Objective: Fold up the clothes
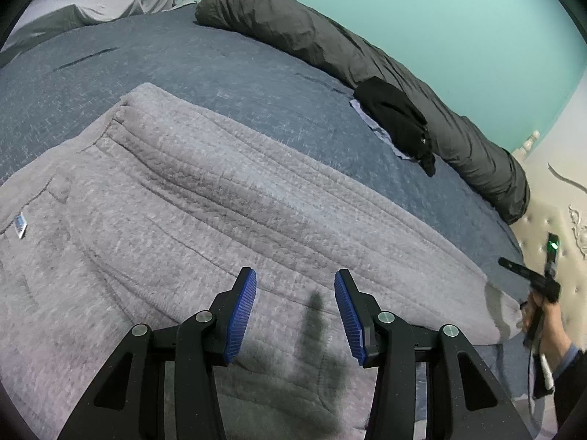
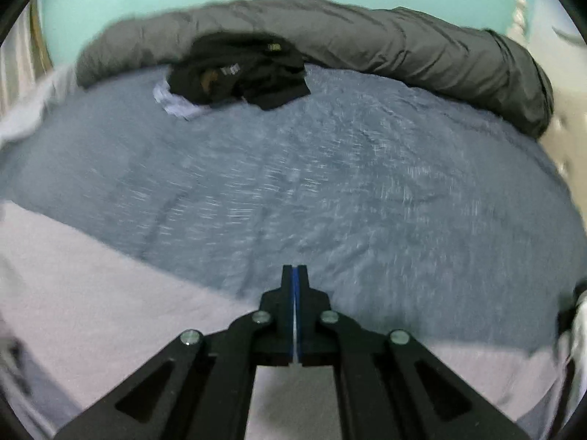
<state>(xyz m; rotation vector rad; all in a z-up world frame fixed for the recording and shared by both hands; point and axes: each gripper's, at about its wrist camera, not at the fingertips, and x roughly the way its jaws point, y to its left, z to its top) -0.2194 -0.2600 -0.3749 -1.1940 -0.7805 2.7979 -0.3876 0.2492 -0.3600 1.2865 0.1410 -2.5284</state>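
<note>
A grey fleece garment (image 1: 190,198) lies spread flat on the blue bedspread (image 1: 227,69). A small blue tag shows at its left edge. My left gripper (image 1: 295,286) hovers just above the garment's near part, open, with nothing between its blue pads. In the right wrist view, which is blurred, my right gripper (image 2: 294,275) is shut with its pads pressed together and nothing visibly held. It sits over the garment's pale edge (image 2: 110,293), near where the bedspread (image 2: 330,183) begins. A hand holds the right gripper (image 1: 508,264) at the far right of the left wrist view, beside the garment's right end.
A heap of black clothes (image 1: 396,121) (image 2: 238,69) on a light blue piece lies at the far side of the bed. Behind it stretches a rolled dark grey duvet (image 1: 330,44) (image 2: 367,33) against a turquoise wall. A tufted cream headboard (image 1: 543,227) stands at the right.
</note>
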